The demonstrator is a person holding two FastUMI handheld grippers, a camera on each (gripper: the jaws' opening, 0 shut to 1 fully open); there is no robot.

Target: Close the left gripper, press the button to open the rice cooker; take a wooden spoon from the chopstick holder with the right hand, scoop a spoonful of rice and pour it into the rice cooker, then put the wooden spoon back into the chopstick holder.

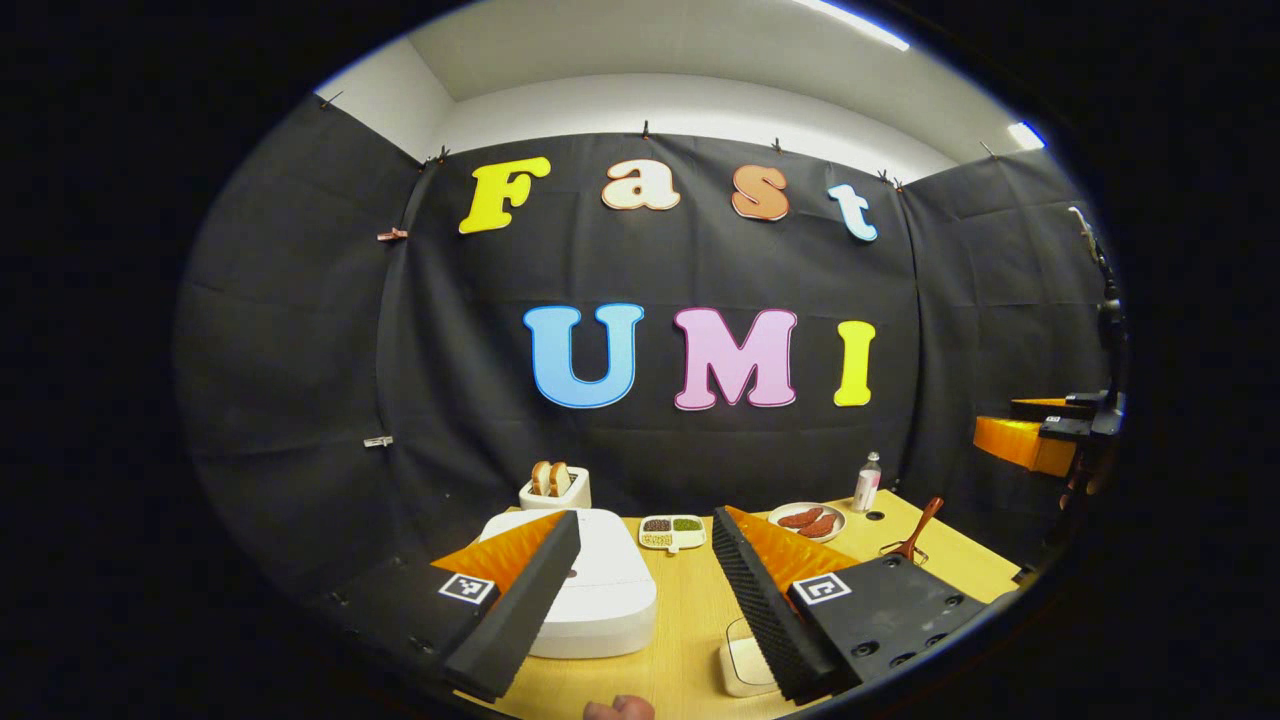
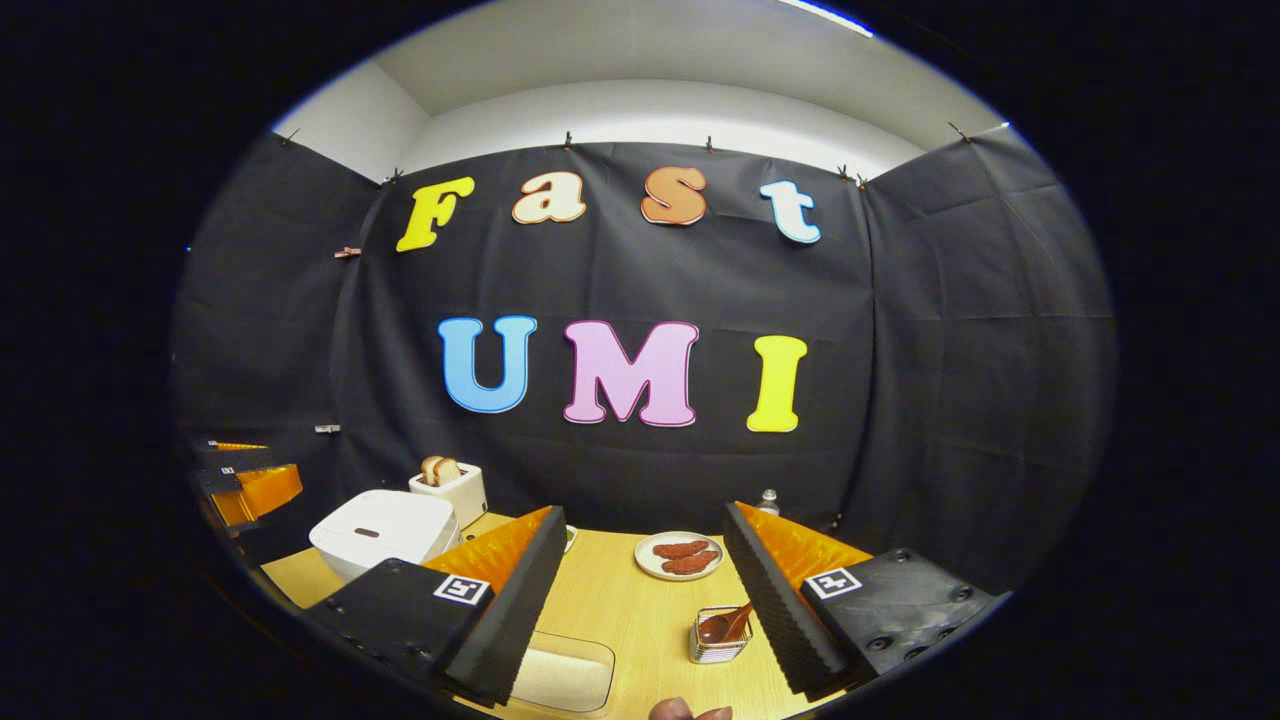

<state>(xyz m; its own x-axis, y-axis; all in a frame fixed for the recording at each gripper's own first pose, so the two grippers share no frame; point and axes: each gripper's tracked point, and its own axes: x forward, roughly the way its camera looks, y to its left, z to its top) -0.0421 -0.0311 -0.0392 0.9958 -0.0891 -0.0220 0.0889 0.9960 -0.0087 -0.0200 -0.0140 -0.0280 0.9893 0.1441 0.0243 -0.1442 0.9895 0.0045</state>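
Nothing of the task looks begun: the white, rounded-square rice cooker (image 1: 590, 585) sits with its lid down near the left edge of the pale wooden table (image 1: 680, 640), and both tools hang above the near edge. The left gripper (image 1: 640, 590) has its jaws spread wide with nothing between them, the cooker showing past its left finger; the right gripper (image 2: 640, 600) is spread just as wide and equally empty. By my reckoning the first step is in hand: the left jaws must be brought together, then lowered onto the dark button slot on the lid (image 2: 367, 532) and pressed squarely enough to pop it. One brown wooden spoon (image 2: 727, 624) stands in one small wire chopstick holder (image 2: 720, 640), near the front of the table, just beside the right gripper's right finger. One clear rectangular container of white rice (image 2: 560, 675) lies at the near edge. I also count one white toaster (image 2: 452, 492) with two slices of bread at the back left, one plate of two sausages (image 2: 680, 557), one divided dish of grains (image 1: 672, 531) and one small bottle (image 1: 867, 482) at the back.
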